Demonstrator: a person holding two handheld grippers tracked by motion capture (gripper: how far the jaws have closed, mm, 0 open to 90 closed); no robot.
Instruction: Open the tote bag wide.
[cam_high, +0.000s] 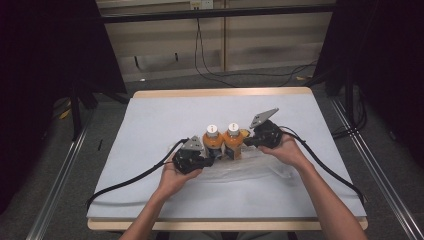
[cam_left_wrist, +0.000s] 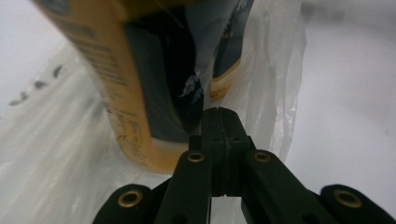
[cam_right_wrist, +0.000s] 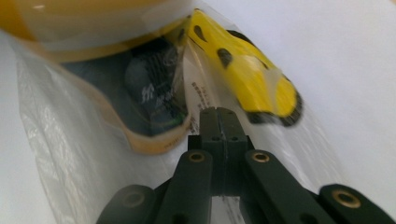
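The left gripper (cam_left_wrist: 219, 122) is clenched on the clear plastic bag (cam_left_wrist: 275, 70) beside the left bottle (cam_left_wrist: 140, 93). The right gripper (cam_right_wrist: 219, 122) looks clenched on the bag's film too, though blur leaves that unsure. Two orange bottles (cam_high: 222, 141) stand upright, touching, mid-table (cam_high: 150, 120) between the grippers, with the bag spread toward the person.
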